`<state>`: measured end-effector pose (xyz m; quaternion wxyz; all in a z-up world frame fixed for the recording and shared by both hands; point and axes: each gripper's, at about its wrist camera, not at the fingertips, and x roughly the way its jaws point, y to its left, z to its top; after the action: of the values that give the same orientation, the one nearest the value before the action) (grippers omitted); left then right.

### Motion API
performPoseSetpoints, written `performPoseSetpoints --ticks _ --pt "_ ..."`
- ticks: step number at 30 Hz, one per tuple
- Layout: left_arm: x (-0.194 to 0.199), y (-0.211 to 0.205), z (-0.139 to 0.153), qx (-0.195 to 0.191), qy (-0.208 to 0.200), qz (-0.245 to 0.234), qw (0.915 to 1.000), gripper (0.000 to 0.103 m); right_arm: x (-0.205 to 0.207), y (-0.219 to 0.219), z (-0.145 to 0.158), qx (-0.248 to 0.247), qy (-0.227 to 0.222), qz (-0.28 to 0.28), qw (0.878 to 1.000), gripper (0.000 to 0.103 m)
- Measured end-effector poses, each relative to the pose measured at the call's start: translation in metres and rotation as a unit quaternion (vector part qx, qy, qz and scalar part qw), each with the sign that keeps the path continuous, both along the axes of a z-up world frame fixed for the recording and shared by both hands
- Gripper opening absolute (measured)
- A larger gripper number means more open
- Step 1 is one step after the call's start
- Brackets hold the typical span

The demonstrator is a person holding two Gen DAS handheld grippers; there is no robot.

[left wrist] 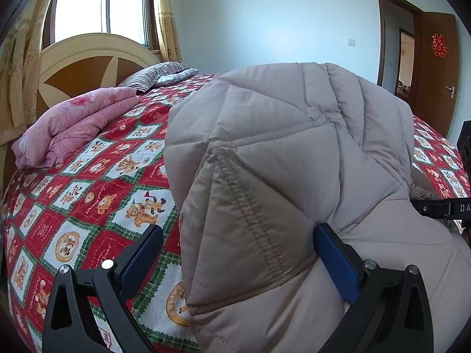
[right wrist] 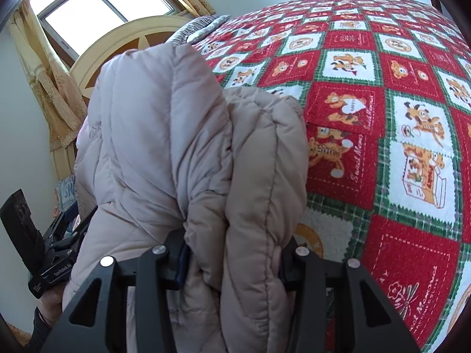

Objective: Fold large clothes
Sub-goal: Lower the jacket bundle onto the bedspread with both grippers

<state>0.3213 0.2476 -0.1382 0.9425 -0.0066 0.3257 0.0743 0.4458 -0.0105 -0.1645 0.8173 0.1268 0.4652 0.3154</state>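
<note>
Left wrist view, left to right. Curtain (left wrist: 20,67) and window (left wrist: 100,3) at the far left, with a rounded headboard (left wrist: 88,58) below them. A folded pink quilt (left wrist: 73,123) lies on the bed near the headboard; a striped pillow (left wrist: 159,73) sits beyond it. The bedspread (left wrist: 97,182) is red, white and green checks with cartoon animals. The left tool (left wrist: 235,250) stands released, jaws spread wide: the left blue pad (left wrist: 141,256) is clear over the bedspread, the right pad touches a fold of the jacket (left wrist: 294,153) from the side, no pinch. The jacket, a beige quilted puffer, is bunched in a mound on the bed and fills the centre and right of the view. Far right: an open brown door (left wrist: 438,67).

Right wrist view, left to right. The other tool's black body shows at the lower left edge. The jacket (right wrist: 182,153) hangs in thick folds in front of the camera. The right tool (right wrist: 232,261) has a padded fold of the jacket between its jaws, both pads against the fabric: grasping it. The bedspread (right wrist: 382,117) covers the right.
</note>
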Motion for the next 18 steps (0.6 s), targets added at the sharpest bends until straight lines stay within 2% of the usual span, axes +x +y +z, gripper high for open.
performPoseSetpoints --ticks 9,15,18 --pt "0.004 0.001 -0.009 -0.018 -0.003 0.003 0.9998 0.102 0.004 -0.004 -0.013 0.004 0.010 -0.004 1.000 0.051" --pt "0.005 0.002 -0.009 -0.016 -0.001 0.007 0.9998 0.102 0.002 -0.001 -0.010 -0.018 0.002 -0.008 1.000 0.053" --pt "0.002 -0.003 -0.001 0.007 -0.001 0.011 0.9999 0.102 0.000 -0.001 -0.004 -0.032 0.001 -0.018 0.999 0.062"
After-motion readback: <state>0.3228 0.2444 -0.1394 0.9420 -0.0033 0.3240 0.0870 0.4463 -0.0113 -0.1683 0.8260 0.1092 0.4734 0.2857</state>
